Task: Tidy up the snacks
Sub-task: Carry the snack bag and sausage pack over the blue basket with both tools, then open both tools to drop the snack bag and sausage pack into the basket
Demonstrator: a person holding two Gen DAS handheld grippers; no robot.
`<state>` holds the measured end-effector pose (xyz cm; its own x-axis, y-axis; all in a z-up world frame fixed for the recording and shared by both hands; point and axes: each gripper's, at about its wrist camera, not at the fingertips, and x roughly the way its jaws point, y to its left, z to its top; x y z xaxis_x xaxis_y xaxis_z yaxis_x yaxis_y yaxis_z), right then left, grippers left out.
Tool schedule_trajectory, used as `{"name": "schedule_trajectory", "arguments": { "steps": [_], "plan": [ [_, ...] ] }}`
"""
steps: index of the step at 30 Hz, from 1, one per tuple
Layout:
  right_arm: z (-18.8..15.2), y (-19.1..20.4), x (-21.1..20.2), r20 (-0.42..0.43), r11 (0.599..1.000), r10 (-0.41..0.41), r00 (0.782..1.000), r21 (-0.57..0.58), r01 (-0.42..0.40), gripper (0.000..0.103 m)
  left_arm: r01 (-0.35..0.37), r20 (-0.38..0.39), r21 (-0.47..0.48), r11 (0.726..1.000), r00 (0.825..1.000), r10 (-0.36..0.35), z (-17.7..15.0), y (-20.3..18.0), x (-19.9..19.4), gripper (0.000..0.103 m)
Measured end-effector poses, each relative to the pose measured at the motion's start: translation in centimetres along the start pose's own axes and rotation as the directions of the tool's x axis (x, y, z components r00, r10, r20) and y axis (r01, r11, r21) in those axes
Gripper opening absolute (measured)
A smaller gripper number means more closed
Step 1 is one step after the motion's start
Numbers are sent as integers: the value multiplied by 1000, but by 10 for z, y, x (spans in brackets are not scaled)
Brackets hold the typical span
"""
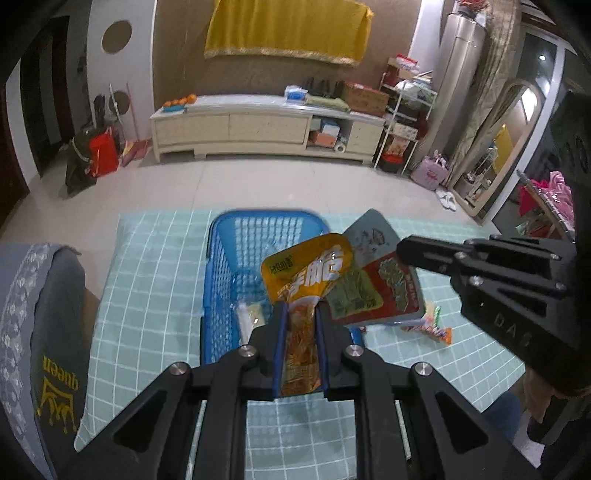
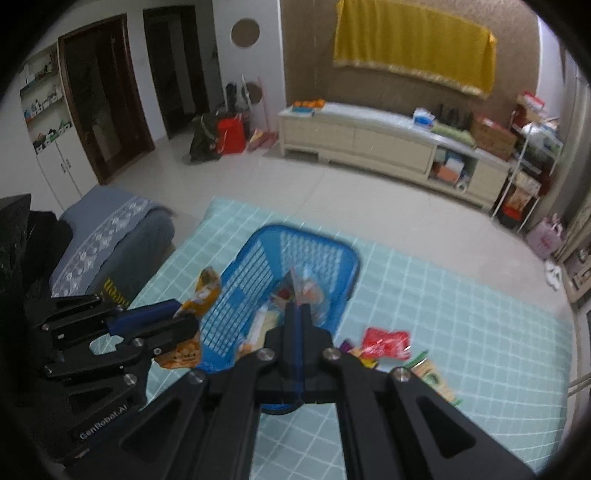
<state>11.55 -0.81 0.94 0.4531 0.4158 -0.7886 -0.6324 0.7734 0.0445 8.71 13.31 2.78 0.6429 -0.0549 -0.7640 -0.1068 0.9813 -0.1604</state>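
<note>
both jaws pinch snack packets: orange packet [image 1: 306, 273] left, flat packet [image 1: 384, 284] right, above basket [image 1: 221, 258].

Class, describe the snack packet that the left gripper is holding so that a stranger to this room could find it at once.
Start at the blue mesh basket on the pale green checked cloth. Just above its near right corner, the left gripper pinches an orange-yellow snack packet upright by its clear lower end. Unlike the grey and red packet held edge-on by the right gripper beside it, this one is orange-yellow with bold white lettering.

Blue mesh basket [image 1: 236, 258], orange-yellow snack packet [image 1: 306, 273] over the basket, pale green white-gridded cloth [image 1: 147, 280] under the basket, yellow gold-fringed drape [image 1: 288, 29] beyond the basket
</note>
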Motion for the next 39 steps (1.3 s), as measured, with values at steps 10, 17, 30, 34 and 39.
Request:
{"name": "schedule_trajectory", "arguments": {
  "steps": [10, 17, 30, 34, 39],
  "plan": [
    [-30, 19, 76, -166, 992, 120, 979, 63, -110, 2, -17, -85, -66, 998, 996, 11, -28, 39, 37, 14],
    [-27, 16, 91, -193, 998, 54, 980, 27, -50, 2, -5, -102, -80, 997, 995, -3, -26, 42, 52, 14],
    [-28, 7, 88, -120, 990, -132, 984, -70, 124, 95, 6, -98, -62, 998, 995, -12, -25, 41, 53, 14],
    [-27, -8, 85, -143, 995, -103, 984, 0, 104, 97, 10, -96, -56, 998, 995, -16, -24, 40, 52, 14],
    [-33, -21, 82, -148, 993, -102, 984, 43, 109, 97, 18, -99, -45, 999, 995, -23, -23, 36, 56, 14]
  ]
}}
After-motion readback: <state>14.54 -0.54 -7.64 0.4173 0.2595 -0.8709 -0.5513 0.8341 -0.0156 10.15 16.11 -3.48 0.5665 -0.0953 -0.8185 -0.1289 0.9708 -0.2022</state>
